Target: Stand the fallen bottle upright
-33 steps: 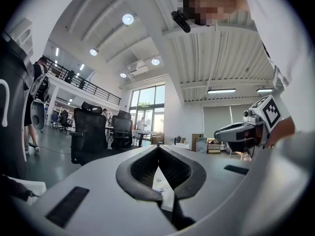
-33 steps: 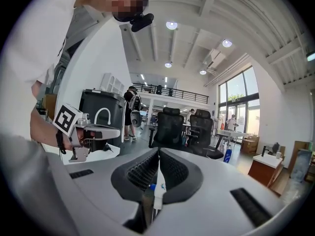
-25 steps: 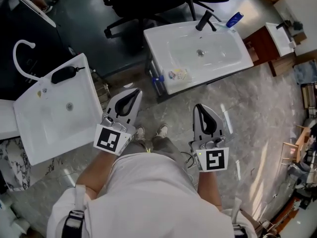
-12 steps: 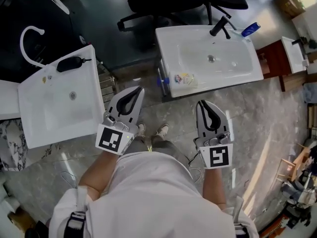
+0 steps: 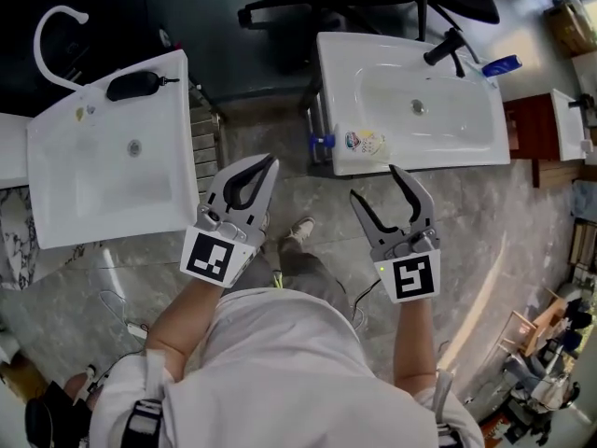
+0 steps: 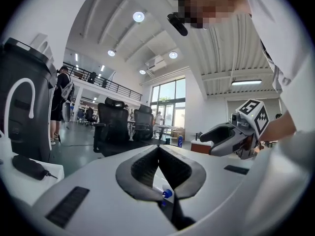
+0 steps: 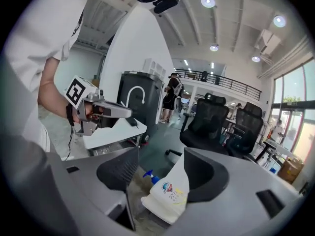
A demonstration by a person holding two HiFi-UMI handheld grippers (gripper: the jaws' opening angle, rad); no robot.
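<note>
On the right sink's rim (image 5: pixel 448 157), bottle (image 5: pixel 364 144) lying flat — pump (image 5: pixel 323 142) leftward.

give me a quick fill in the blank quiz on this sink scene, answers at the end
1. The white bottle lies on its ___ on the front rim of a white sink.
2. The bottle's pump cap is coloured ___.
3. The left gripper has its jaws ___, with nothing held between them.
4. The faucet on the bottle's sink is coloured ___.

Missing words: side; blue; shut; black
</note>
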